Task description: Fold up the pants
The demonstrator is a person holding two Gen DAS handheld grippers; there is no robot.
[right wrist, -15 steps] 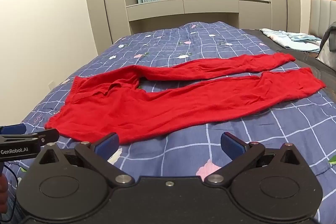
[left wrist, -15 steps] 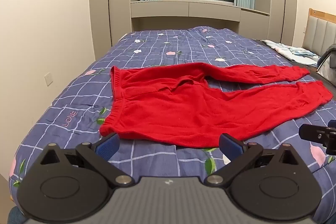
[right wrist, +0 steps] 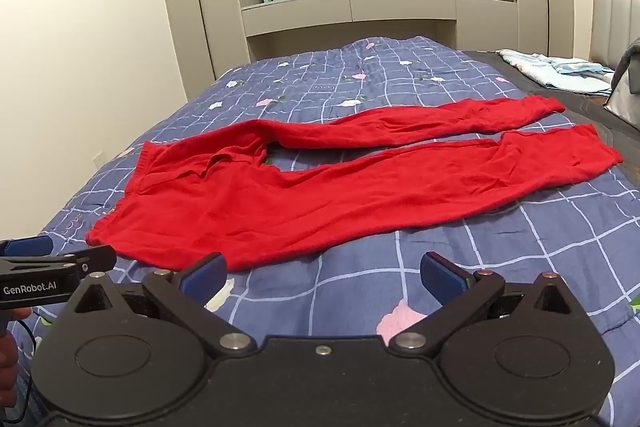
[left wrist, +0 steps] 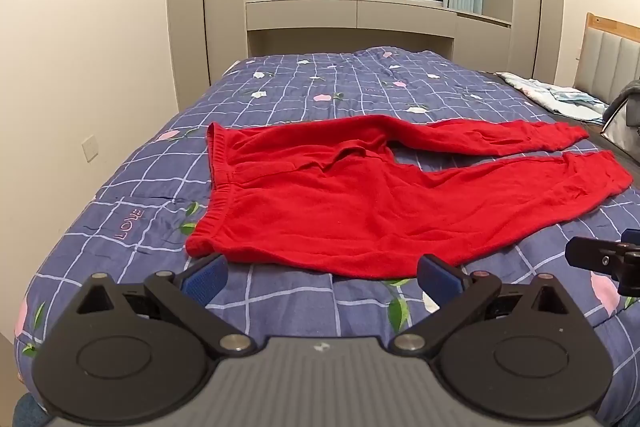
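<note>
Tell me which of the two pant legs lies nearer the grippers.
The wider, flatter leg, whose cuff ends at the right edge of the quilt. The other leg lies beyond it toward the window, narrower and more bunched, its cuff reaching less far right.

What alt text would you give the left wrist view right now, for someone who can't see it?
Red pants lie spread flat on a blue checked floral quilt, waistband to the left, both legs running right with a gap between them. The left gripper is wide open and empty just short of the pants' near edge; the right gripper's tip pokes in at right.
</note>
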